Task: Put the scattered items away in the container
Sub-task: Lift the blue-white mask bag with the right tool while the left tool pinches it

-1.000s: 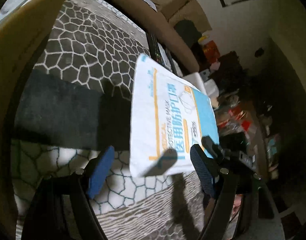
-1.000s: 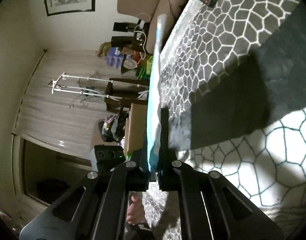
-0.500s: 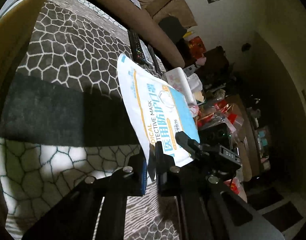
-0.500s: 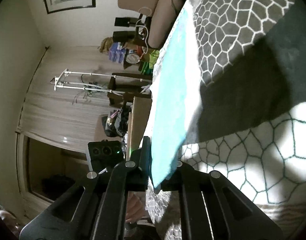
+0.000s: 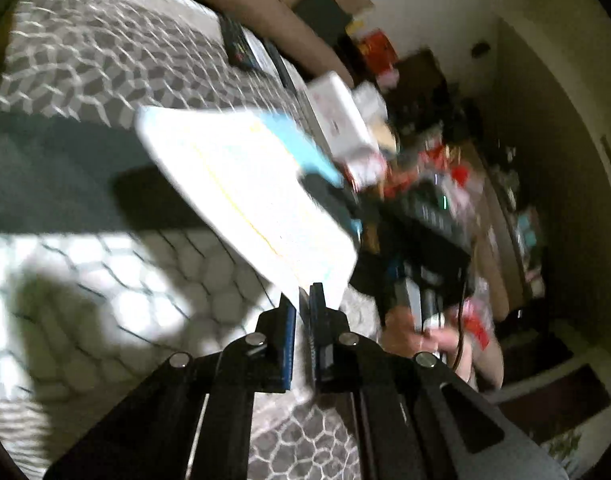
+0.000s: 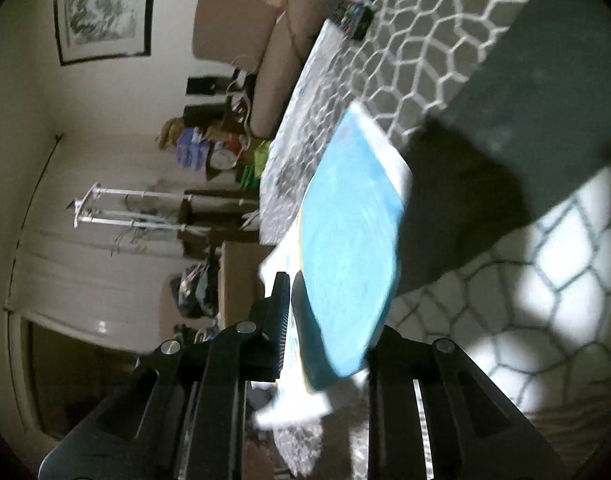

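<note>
The mask packet [image 5: 249,196] hangs in the air over the patterned cloth [image 5: 85,64], its near edge pinched flat between our left gripper [image 5: 303,300]'s closed fingers at 6 o'clock. Our right gripper [image 6: 290,292] is opening, the packet's [image 6: 353,248] corner loose between its jaws. Should the left pinch be shallow, the slick packet may swing and slip out. No container shows.

My mask packet [image 5: 249,196], flat, white with a yellow line and a blue part, hangs tilted above the honeycomb-patterned cloth [image 5: 85,60], its near edge pinched, its far corner pointing left.
</note>
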`<state>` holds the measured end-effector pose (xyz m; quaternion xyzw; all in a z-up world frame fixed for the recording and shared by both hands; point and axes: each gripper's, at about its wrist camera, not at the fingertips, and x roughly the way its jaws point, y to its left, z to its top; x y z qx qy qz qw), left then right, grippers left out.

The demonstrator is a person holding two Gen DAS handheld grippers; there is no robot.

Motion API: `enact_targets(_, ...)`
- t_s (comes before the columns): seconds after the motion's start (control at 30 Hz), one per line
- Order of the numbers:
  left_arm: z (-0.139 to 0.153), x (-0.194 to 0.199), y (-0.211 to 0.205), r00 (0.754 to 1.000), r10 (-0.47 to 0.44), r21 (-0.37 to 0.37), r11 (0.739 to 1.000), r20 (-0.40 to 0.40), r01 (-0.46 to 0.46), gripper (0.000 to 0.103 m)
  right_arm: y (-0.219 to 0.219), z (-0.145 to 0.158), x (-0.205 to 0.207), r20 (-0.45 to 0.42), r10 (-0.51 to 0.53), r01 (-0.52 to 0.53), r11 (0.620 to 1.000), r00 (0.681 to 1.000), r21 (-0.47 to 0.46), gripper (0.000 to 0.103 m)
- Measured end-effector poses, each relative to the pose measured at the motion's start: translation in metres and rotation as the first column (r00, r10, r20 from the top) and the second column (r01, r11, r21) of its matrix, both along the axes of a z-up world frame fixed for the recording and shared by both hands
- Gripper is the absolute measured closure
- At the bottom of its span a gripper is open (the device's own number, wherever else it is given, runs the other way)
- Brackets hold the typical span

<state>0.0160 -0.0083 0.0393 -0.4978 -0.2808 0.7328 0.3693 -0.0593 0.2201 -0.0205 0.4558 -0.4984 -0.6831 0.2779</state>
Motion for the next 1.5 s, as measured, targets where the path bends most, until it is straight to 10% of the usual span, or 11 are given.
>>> enact_targets(0.2,0.011,0.014,0.024,0.997,-0.051,-0.143,0.989,-0.061,0.042,0.086,-0.006,0.015,0.003,-0.053,0.035,-0.033,0.999,0.998,0.04,0.095)
enact_targets(0.3,0.029,0.014,0.003,0.986,0.021,-0.205,0.977,-0.168,-0.055,0.039,-0.008,0.031,0.005,-0.097,0.066,-0.061,0.997,0.993,0.056,0.096)
enact_targets(0.63,0.028,-0.022,-0.09,0.988,0.149,0.192,0.971,-0.033,-0.14,0.028,-0.014,0.066,0.012,-0.228,0.23,-0.236,0.972,0.946,0.002,0.096)
enact_targets(0.8,0.027,-0.024,-0.092,0.994,0.108,0.25,0.963,-0.035,-0.096,0.028,-0.031,0.068,0.017,-0.253,0.31,-0.332,0.942,0.916,-0.049,0.096)
enact_targets(0.9,0.034,-0.011,-0.077,0.996,0.044,0.21,0.977,-0.084,-0.026,0.034,-0.041,0.058,0.018,-0.232,0.332,-0.359,0.929,0.914,-0.088,0.095)
enact_targets(0.97,0.037,-0.006,-0.065,0.995,0.025,0.179,0.984,-0.097,-0.007,0.085,-0.047,0.051,0.018,-0.209,0.345,-0.369,0.925,0.915,-0.087,0.093)
enact_targets(1.0,0.036,-0.004,-0.06,0.996,0.035,0.151,0.988,-0.086,-0.022,0.089,-0.05,0.048,0.019,-0.2,0.349,-0.371,0.925,0.916,-0.084,0.092)
enact_targets(1.17,0.038,0.002,-0.072,0.985,0.155,0.168,0.976,-0.072,-0.141,0.098,-0.044,0.033,0.015,-0.107,0.294,-0.3,0.953,0.95,-0.041,0.066)
enact_targets(1.5,0.033,-0.004,-0.103,0.962,0.273,0.261,0.93,-0.017,-0.26,0.098,-0.059,0.017,0.021,-0.073,0.27,-0.277,0.952,0.96,-0.127,0.066)
